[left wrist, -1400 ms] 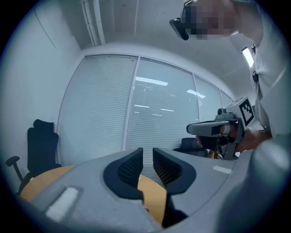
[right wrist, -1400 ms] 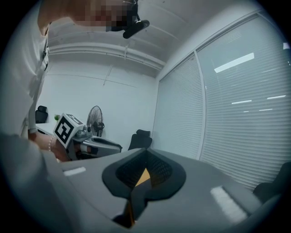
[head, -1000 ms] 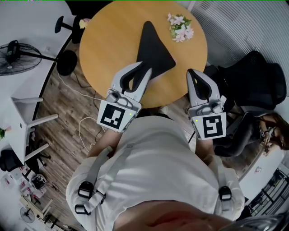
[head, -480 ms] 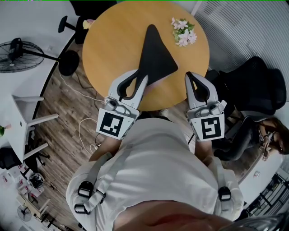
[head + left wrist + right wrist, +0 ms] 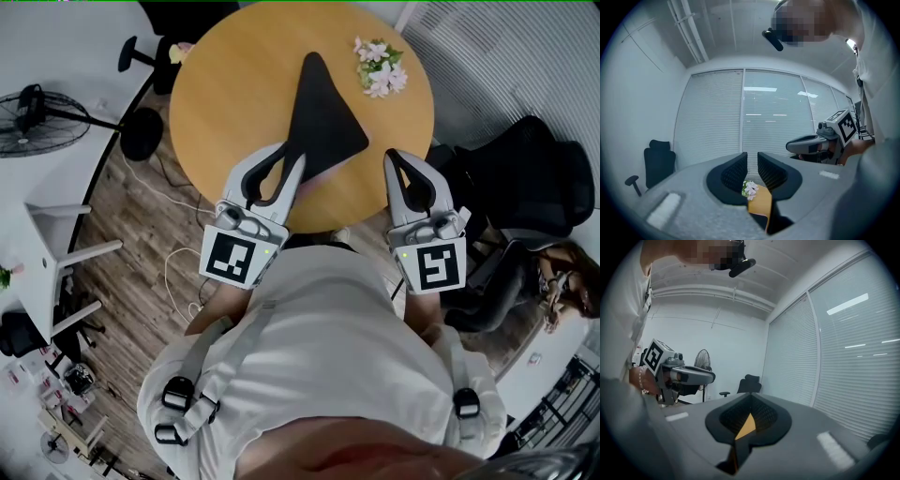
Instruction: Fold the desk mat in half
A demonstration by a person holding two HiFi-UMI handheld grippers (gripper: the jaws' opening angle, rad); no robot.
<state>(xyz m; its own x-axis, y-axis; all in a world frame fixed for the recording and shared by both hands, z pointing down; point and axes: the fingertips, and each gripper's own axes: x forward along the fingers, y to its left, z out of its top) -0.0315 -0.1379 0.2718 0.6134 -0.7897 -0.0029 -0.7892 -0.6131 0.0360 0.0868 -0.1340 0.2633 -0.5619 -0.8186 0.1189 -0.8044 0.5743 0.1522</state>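
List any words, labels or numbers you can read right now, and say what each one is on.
No readable words or numbers in any view.
On the left gripper, the cube shows a black-and-white square marker: a pattern, not letters.
On the right gripper, the cube shows the same kind of marker.
The desk mat, table and flowers: no print seen.
The small items on the floor: too small to read.

A round wooden table (image 5: 234, 103) stands on a plank floor (image 5: 131, 234), with a small bunch of pale flowers (image 5: 379, 66) lying near its far right edge. To the left are a black pedestal fan (image 5: 37, 117) and a white side table (image 5: 47, 248), and a white cable (image 5: 173, 272) trails over the floor between them and the round table. A black office chair (image 5: 534, 178) stands at the right with a seated person (image 5: 553, 281) beside it, and closed blinds (image 5: 773, 112) cover the glass wall beyond.
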